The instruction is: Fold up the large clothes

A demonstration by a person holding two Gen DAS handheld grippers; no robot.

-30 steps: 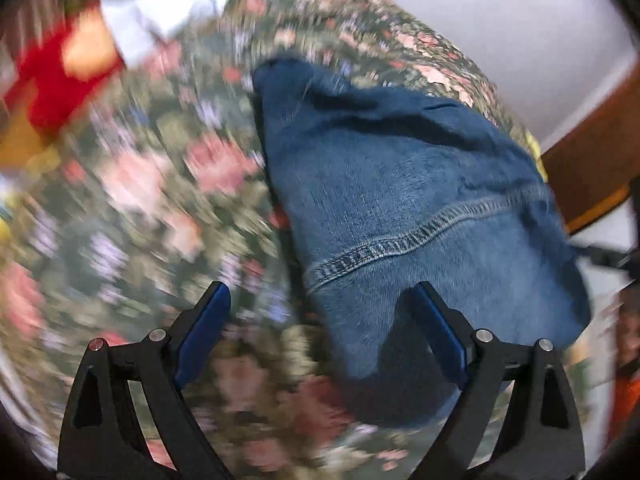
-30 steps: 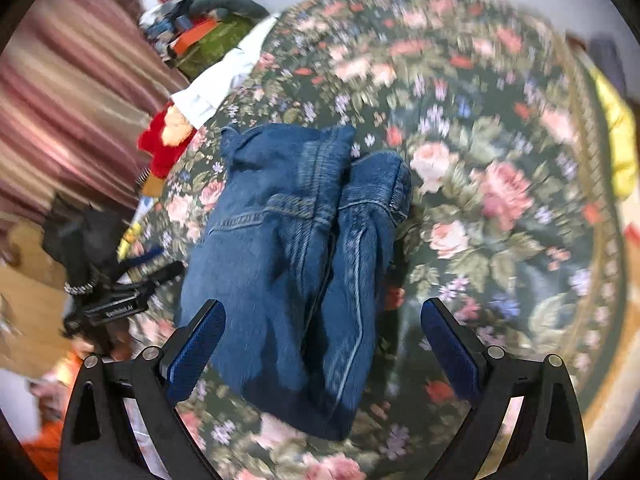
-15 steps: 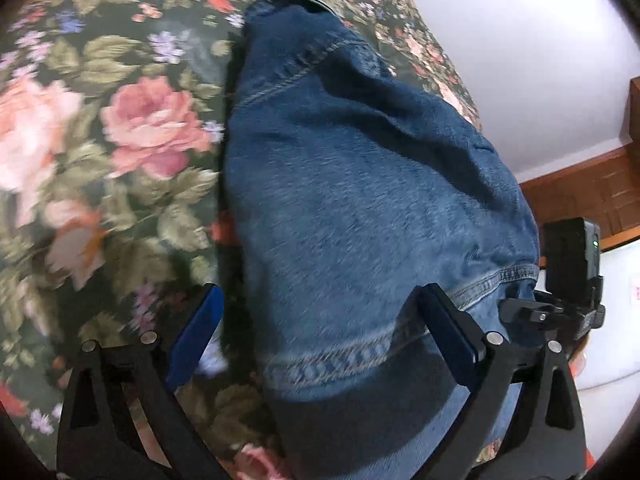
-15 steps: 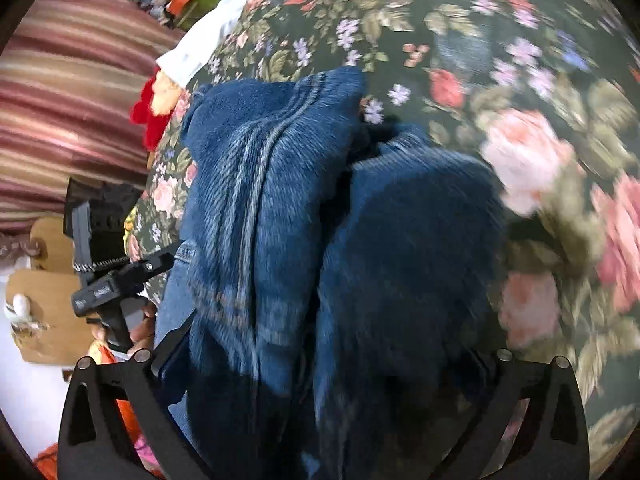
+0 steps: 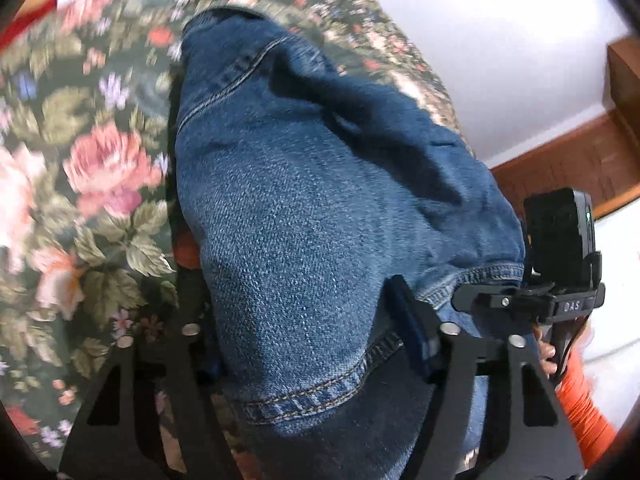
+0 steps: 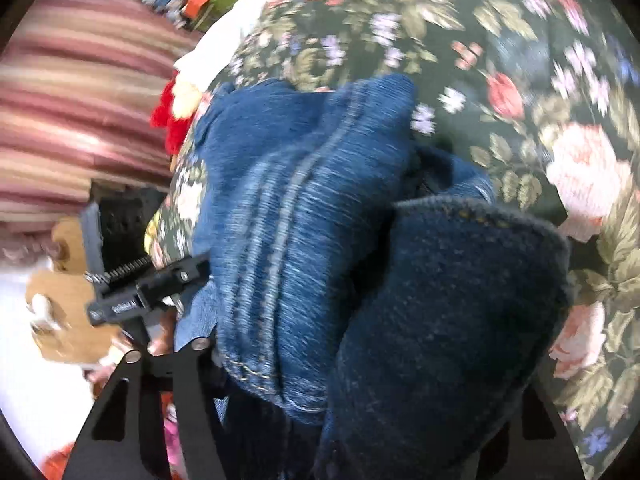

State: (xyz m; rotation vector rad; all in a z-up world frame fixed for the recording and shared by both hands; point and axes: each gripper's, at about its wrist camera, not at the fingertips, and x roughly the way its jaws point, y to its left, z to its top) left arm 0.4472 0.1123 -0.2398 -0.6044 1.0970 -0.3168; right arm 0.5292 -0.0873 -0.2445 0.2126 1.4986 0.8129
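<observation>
The left gripper (image 5: 312, 344) is closing its black jaws around a thick fold of the blue denim jeans (image 5: 320, 208), coarse-woven with tan stitched seams; the right gripper (image 6: 360, 392) closes likewise on the bunched jeans lying on the floral bedspread (image 6: 540, 80).
</observation>
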